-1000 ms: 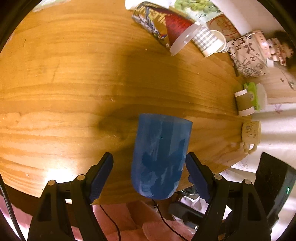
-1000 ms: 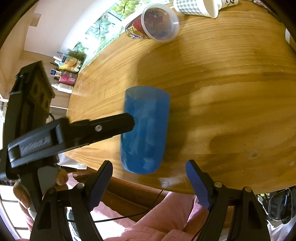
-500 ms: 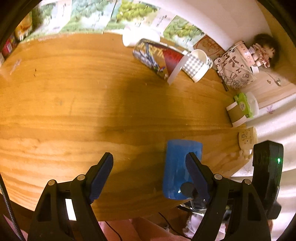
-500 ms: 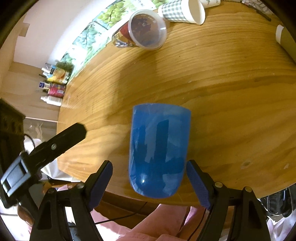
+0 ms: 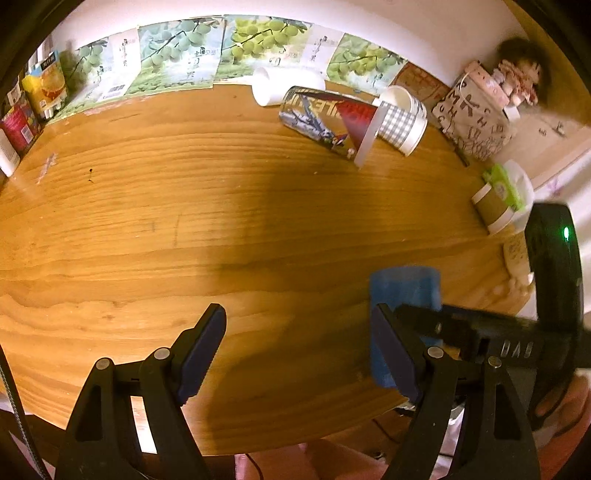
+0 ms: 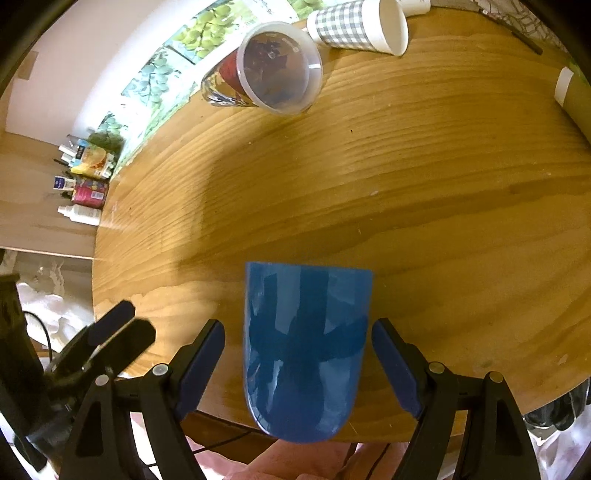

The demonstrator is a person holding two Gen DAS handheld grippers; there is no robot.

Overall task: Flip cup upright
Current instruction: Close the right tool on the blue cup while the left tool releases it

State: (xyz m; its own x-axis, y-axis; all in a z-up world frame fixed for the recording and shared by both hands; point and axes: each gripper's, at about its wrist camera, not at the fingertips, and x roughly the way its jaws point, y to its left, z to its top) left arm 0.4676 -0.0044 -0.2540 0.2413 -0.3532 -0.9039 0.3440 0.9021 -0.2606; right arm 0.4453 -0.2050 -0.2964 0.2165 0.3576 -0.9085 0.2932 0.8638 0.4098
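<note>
Blue cup [image 6: 306, 350]: near the front edge of the wooden surface [image 6: 424, 192], flat end toward the far side, rounded end toward the camera.
Right gripper [image 6: 298, 363]: jaws wide, one either side of the cup, contact not clear.
Left gripper [image 5: 298, 352]: jaws wide, empty, cup just beside its right jaw.
Far side: clear printed cup [image 6: 273, 70] and checked paper cup [image 6: 358, 26], both on their sides.

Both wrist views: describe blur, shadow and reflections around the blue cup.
Left wrist view: the blue cup is smeared by motion blur, and a broad shadow darkens the table middle. Right wrist view: the cup is sharp, with dark reflections on its glossy side.
</note>
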